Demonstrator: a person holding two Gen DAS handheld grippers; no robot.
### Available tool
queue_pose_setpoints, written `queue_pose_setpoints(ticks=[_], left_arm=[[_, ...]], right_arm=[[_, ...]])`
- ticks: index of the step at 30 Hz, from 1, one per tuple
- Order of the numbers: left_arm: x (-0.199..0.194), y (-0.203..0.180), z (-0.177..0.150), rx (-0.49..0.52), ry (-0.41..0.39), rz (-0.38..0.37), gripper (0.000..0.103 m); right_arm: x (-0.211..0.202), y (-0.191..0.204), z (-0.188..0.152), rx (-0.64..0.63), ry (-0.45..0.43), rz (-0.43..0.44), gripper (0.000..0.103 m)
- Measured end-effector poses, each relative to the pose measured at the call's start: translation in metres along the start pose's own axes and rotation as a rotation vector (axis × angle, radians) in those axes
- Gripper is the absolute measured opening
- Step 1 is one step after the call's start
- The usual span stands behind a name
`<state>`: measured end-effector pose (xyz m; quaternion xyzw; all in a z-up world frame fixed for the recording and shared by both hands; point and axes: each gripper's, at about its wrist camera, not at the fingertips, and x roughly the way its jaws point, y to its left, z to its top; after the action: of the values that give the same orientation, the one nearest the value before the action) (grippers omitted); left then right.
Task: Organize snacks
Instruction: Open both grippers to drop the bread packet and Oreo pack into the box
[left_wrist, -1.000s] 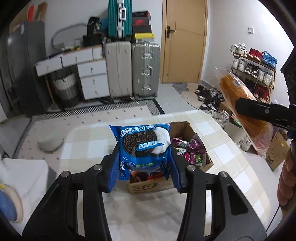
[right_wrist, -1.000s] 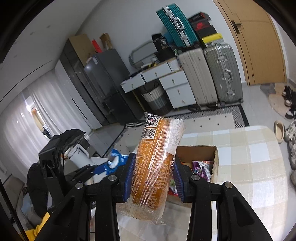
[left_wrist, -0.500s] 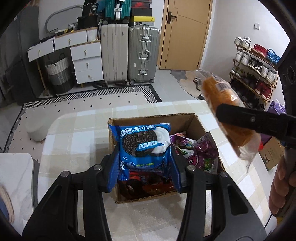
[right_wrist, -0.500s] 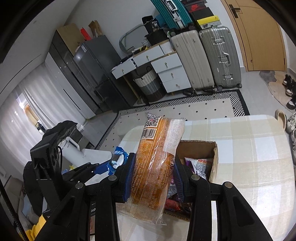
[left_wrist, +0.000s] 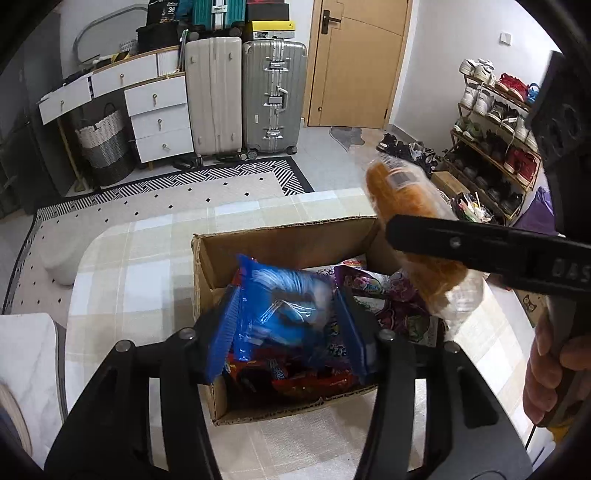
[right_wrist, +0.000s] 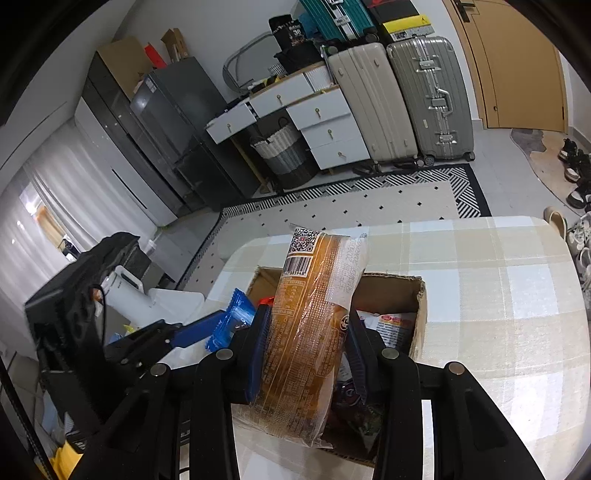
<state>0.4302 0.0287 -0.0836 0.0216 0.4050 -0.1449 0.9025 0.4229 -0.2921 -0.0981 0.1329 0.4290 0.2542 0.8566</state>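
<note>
An open cardboard box (left_wrist: 280, 240) sits on a checked tablecloth and holds several snack packs. The blue Oreo pack (left_wrist: 284, 310) is blurred and tilts forward over the box between the spread pads of my left gripper (left_wrist: 288, 328). My right gripper (right_wrist: 306, 343) is shut on an orange bread pack (right_wrist: 310, 317) and holds it upright above the box (right_wrist: 417, 299). In the left wrist view the bread pack (left_wrist: 413, 221) hangs over the box's right wall, clamped by the right gripper (left_wrist: 480, 251).
The table (right_wrist: 498, 280) extends right of the box. Suitcases (left_wrist: 273, 96), white drawers (left_wrist: 155, 110) and a door stand at the back. A shoe rack (left_wrist: 495, 140) stands at the right. A person's hand (left_wrist: 554, 369) grips the right tool.
Both grippers moved forward and down over the box. The left jaws opened and the Oreo pack tips forward, dropping toward the box. The bread pack stays clamped.
</note>
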Motion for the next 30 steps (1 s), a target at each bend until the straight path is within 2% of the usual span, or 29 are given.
queue_pose_setpoints(ticks=[3,8,10,20,23,27,30], left_arm=[[-0.002,0.002,0.002,0.005,-0.008,0.006,0.057],[-0.016,0.017,0.0,-0.036,-0.031,0.014,0.061],[-0.023,0.023,0.001,-0.05,-0.044,0.013,0.067],[-0.052,0.033,-0.005,-0.071,-0.072,0.057,0.069],[-0.059,0.035,-0.01,-0.103,-0.069,0.076,0.079],[-0.072,0.034,-0.016,-0.105,-0.085,0.084,0.079],[-0.081,0.031,-0.018,-0.104,-0.092,0.09,0.079]], right_arm=[[0.007,-0.002,0.001,-0.001,0.019,-0.013,0.038],[0.018,0.002,0.0,-0.027,0.047,-0.037,0.038],[0.02,0.005,-0.001,-0.039,0.052,-0.044,0.038],[0.032,0.012,-0.004,-0.079,0.083,-0.103,0.038],[0.037,0.017,-0.007,-0.102,0.099,-0.125,0.039],[0.037,0.022,-0.011,-0.13,0.097,-0.167,0.046],[0.029,0.023,-0.012,-0.134,0.076,-0.178,0.046]])
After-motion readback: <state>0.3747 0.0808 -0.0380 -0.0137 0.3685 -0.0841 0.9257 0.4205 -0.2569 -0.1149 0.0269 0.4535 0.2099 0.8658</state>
